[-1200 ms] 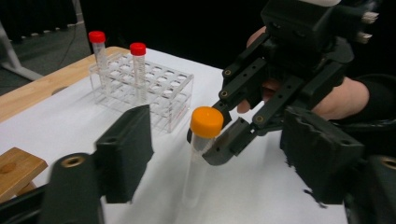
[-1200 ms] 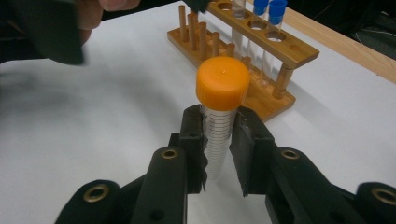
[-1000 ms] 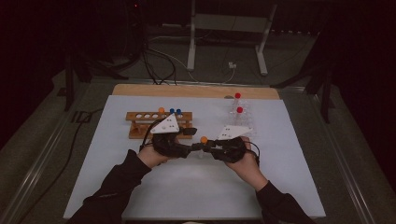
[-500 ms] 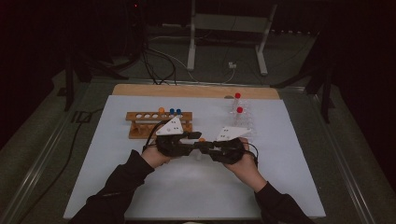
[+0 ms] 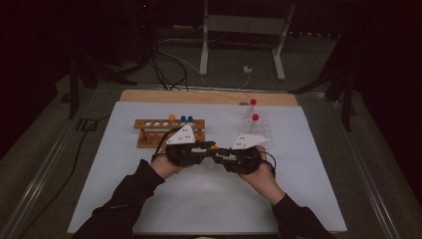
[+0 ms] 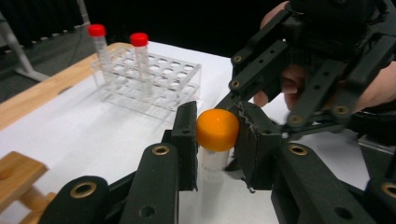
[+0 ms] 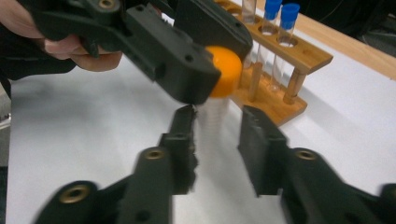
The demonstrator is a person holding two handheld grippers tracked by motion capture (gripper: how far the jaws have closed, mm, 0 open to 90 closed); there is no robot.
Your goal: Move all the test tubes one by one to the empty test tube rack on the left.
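Note:
A clear tube with an orange cap [image 6: 217, 128] stands upright between my two grippers at the middle of the white mat [image 5: 298, 164]. My left gripper [image 6: 217, 135] has just been closing and now has its pads pressed on both sides of the cap. From the opposite side, my right gripper [image 7: 217, 126] brackets the tube's body [image 7: 214, 116] lower down. Its jaws have just been opening, and a small gap shows on each side of the tube. In the high view the two grippers meet tip to tip at the cap [image 5: 213, 147].
A wooden rack [image 5: 149, 125] behind my left hand holds an orange-capped tube [image 5: 171, 117] and two blue-capped tubes [image 5: 186, 118]. A clear plastic rack [image 5: 261, 130] behind my right hand holds two red-capped tubes [image 5: 254, 109]. A wooden strip [image 5: 209, 96] runs along the mat's far edge.
The left gripper's tip has come in over the orange cap between the hands. Both hands stay roughly where they were.

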